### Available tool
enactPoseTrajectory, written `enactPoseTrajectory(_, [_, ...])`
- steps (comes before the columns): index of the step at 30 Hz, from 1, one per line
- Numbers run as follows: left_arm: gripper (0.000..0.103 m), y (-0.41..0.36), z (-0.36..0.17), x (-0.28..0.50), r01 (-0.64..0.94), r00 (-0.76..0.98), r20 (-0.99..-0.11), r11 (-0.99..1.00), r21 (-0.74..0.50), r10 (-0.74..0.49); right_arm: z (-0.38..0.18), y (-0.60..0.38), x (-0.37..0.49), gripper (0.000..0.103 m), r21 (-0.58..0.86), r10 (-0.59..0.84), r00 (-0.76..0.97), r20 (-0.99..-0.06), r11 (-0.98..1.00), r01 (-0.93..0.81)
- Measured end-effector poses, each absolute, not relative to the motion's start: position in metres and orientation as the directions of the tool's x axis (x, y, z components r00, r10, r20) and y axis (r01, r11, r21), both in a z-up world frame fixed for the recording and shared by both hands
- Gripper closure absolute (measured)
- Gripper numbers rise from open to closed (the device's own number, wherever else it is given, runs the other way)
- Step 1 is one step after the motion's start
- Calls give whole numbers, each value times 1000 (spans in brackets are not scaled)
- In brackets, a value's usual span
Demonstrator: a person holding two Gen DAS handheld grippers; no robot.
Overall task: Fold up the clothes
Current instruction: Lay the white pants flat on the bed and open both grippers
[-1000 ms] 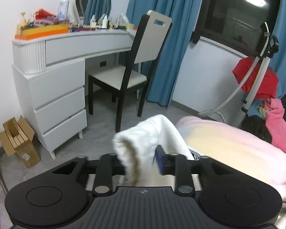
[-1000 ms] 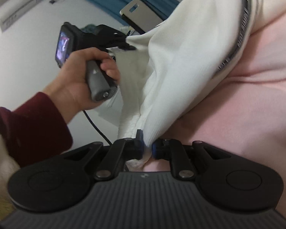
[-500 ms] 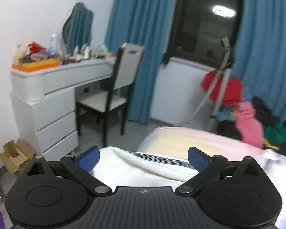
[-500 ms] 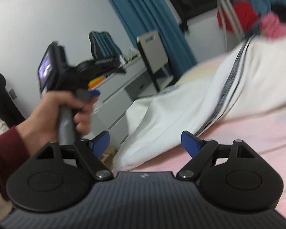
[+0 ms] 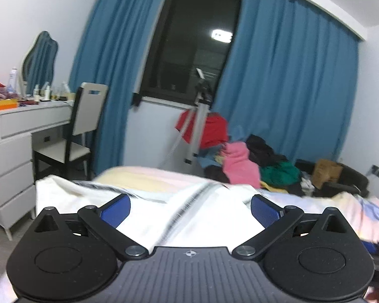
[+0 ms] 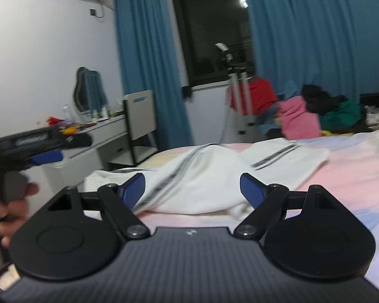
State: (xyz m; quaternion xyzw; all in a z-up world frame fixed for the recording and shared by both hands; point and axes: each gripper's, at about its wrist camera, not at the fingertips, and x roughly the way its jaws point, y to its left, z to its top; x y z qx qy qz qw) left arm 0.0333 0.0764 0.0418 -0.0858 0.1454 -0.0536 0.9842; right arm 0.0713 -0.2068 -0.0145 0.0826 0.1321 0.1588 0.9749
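Both hand-held grippers gape above white garment (image 6: 202, 176) on bed (image 6: 340, 176).

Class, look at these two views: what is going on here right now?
A person is folding clothes on a bed with a hand-held gripper in each hand. A white garment with dark striped trim lies rumpled on the pink bedding. The left gripper and the right gripper are both open above it, gripping nothing. A heap of other clothes waits by the blue curtains.
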Motion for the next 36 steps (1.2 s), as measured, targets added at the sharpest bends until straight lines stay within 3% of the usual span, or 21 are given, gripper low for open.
enactPoseTrajectory(7, [0,43,-5,12,111,955,-253,979,-173,-153,-49,-241,63,19,234,232,942,-242,956,-175])
enactPoseTrajectory(15, [0,50,-29,19,98,946,-290,982,-162,-143,-52,-235,74,19,234,183,955,-235,964,-127])
enactPoseTrajectory(26, [0,56,-45,35,112,915,-354,965,-238,-193,-58,-227,76,19,220,161,955,-249,970,-106])
enactPoseTrajectory(36, [0,53,-68,87,77,878,-441,965,-251,-185,-74,-247,103,19,319,112,927,-359,948,10])
